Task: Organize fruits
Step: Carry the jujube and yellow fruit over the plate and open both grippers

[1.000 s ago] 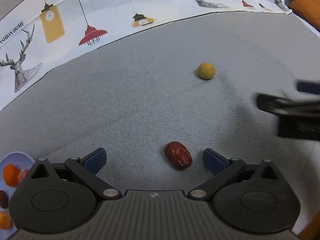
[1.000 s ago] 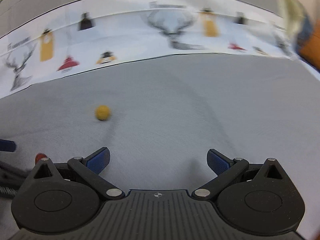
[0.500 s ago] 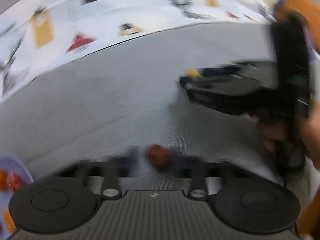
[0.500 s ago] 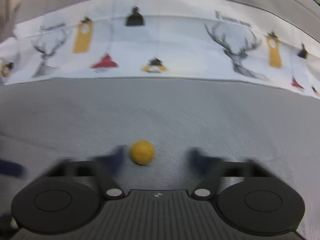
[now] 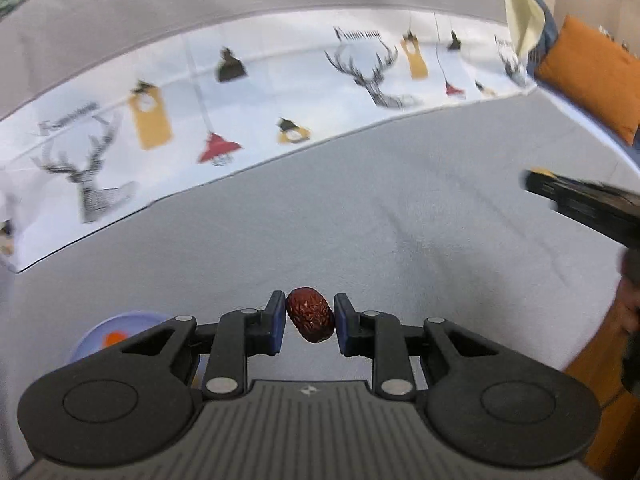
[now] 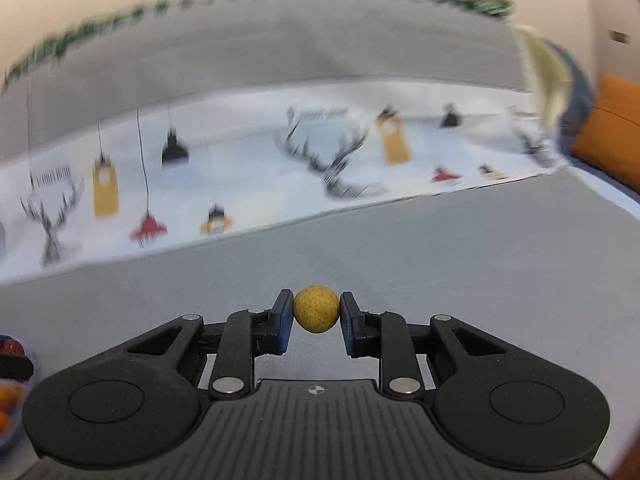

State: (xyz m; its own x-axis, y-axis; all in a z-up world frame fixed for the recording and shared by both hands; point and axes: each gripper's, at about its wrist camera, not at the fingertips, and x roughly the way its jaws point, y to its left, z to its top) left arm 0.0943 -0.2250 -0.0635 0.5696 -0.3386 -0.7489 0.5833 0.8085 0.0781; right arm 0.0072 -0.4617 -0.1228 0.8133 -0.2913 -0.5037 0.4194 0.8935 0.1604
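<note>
L hand-held gripper (image 5: 309,322) is clamping a red date (image 5: 310,314) between its blue pads (image 5: 276,323); jaws are nearly closed, pads pressing on both sides of the fruit. The date is sitting wrinkled and dark red, tilted, long axis slanting down to the right, lifted clear of the grey cloth (image 5: 360,220) covering the worktop. The jaws have just been closing, w/ the date between them.

R hand-held gripper (image 6: 316,318) is pinching a small round yellow fruit (image 6: 316,309) at the pad tips; jaws are drawn in tight on it, blue pads (image 6: 285,322) touching its left and right sides. Fruit is hanging above the grey cloth (image 6: 440,248), not resting on it. These jaws have also just been closing, w/ the yellow fruit between them.

In the left wrist view, a pale blue plate (image 5: 92,340) is showing low at left, partly hidden behind the gripper body, w/ an orange piece of fruit (image 5: 114,338) lying in it. In the right wrist view the plate's edge (image 6: 34,360) is peeking in at far left, blurred, w/ orange and red bits on it; can't tell what they are.

The other gripper (image 5: 580,204) is reaching in from the right edge of the left wrist view, blurred. Beyond the grey cloth, a white cloth w/ deer and lamp prints (image 5: 240,92) is lying along the back. An orange cushion (image 5: 588,76) is sitting at far right.
</note>
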